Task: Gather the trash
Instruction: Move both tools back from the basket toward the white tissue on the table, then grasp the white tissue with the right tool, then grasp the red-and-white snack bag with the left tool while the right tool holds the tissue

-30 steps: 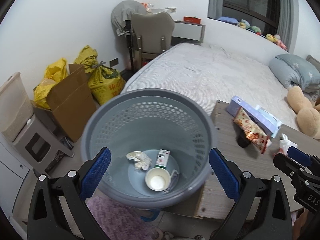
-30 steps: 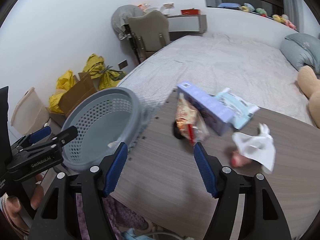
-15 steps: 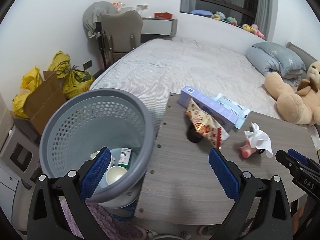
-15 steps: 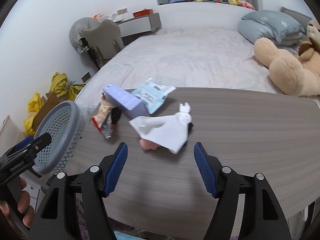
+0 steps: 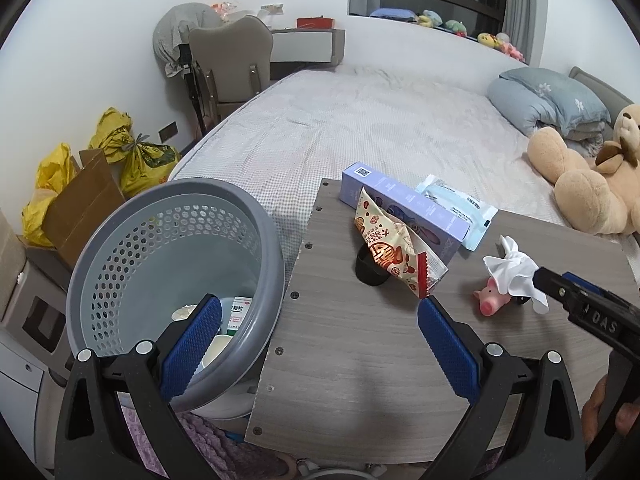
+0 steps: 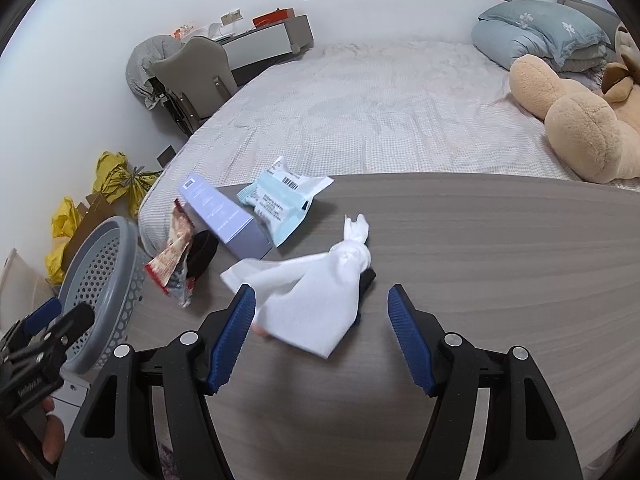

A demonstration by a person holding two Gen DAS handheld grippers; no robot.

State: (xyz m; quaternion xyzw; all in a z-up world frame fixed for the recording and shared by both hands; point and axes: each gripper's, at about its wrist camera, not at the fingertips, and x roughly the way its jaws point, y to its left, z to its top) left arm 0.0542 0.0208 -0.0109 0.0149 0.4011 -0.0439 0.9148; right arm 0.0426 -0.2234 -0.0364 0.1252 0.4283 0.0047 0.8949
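A grey perforated trash basket (image 5: 120,236) stands left of the wooden table (image 5: 360,344), with a cup and a small box inside; it also shows in the right wrist view (image 6: 100,276). On the table lie a crumpled white tissue (image 6: 316,300) over a pink pig toy (image 5: 490,302), a red snack wrapper (image 5: 396,252), a purple box (image 5: 404,204) and a light blue packet (image 6: 280,200). My right gripper (image 6: 320,320) is open, its fingers either side of the tissue. My left gripper (image 5: 316,348) is open and empty above the table's left edge.
A bed (image 5: 380,120) lies behind the table with a teddy bear (image 5: 592,188) and pillows. A chair (image 5: 228,68), yellow bags (image 5: 132,148) and a cardboard box (image 5: 76,204) stand at the left wall. A black cap (image 5: 370,270) sits under the wrapper.
My right gripper swung right from the basket and closed in on the white tissue. My left gripper moved from over the basket to the right, over the table's edge.
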